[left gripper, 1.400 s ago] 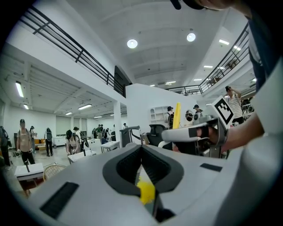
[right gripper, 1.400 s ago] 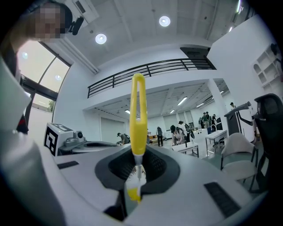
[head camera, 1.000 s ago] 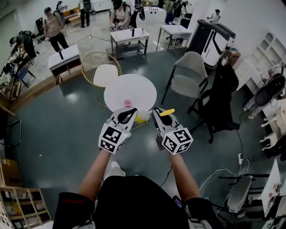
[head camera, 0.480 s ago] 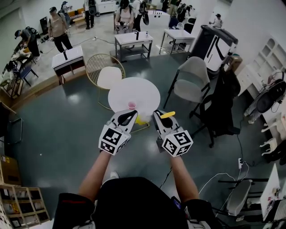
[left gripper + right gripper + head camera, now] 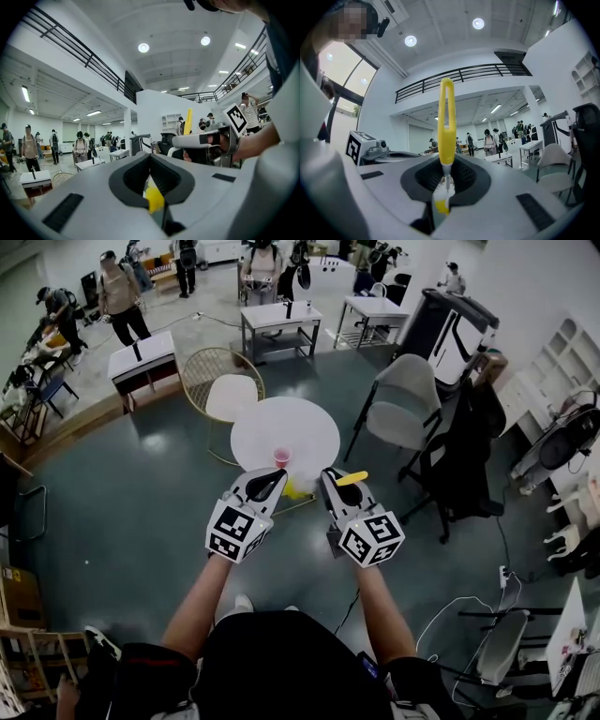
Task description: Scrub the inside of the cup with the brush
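A small pink cup (image 5: 281, 457) stands on the near part of a round white table (image 5: 300, 426). Both grippers hang in the air on my side of the table, short of the cup. My left gripper (image 5: 271, 478) (image 5: 150, 171) is shut with nothing between its fingers. My right gripper (image 5: 329, 476) (image 5: 446, 183) is shut on the brush. The brush's yellow loop handle (image 5: 446, 119) (image 5: 352, 478) sticks out past the fingertips, and its wire stem and white bristles sit between the jaws. The left gripper view shows the right gripper (image 5: 202, 139) beside it with the yellow handle (image 5: 188, 121).
A wire chair with a white seat (image 5: 223, 390) stands behind the table on the left. A grey chair (image 5: 401, 413) and a black office chair (image 5: 461, 460) stand on the right. Cables (image 5: 450, 607) lie on the floor. Several people stand at tables (image 5: 277, 317) farther back.
The head view has shifted a little, so the table and cup sit slightly more to the right. Both grippers keep the same pose and the same grip.
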Action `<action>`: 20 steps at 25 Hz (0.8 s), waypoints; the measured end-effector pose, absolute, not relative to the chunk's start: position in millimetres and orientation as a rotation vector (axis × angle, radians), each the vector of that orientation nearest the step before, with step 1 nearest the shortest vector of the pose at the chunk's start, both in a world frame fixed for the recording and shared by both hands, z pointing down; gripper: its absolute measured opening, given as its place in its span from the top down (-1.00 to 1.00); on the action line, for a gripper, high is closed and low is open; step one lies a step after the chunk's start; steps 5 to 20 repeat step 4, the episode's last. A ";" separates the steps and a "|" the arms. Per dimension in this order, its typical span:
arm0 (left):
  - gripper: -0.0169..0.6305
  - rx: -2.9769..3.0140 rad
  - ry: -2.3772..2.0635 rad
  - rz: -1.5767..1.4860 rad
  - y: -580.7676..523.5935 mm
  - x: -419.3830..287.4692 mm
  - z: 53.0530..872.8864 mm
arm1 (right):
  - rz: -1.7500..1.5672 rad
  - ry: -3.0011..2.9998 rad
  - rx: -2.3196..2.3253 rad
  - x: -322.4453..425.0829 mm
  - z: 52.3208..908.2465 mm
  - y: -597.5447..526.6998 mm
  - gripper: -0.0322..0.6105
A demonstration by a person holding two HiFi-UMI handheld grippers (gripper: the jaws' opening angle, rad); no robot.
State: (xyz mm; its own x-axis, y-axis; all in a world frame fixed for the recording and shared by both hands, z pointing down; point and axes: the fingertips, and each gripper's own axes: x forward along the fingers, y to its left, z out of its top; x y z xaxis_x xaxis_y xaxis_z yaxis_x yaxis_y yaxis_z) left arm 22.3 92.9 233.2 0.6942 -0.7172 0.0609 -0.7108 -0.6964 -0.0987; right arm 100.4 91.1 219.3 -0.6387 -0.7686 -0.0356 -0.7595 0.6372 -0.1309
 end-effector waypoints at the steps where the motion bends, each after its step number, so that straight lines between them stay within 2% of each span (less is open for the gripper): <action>1: 0.91 -2.831 1.195 -0.148 93.8 20.5 234.1 | -0.161 2.762 -1.292 98.1 219.8 92.0 0.76; 20: 0.91 -2.835 1.193 -0.150 95.8 17.4 235.6 | -0.166 2.760 -1.292 93.7 220.3 94.0 0.76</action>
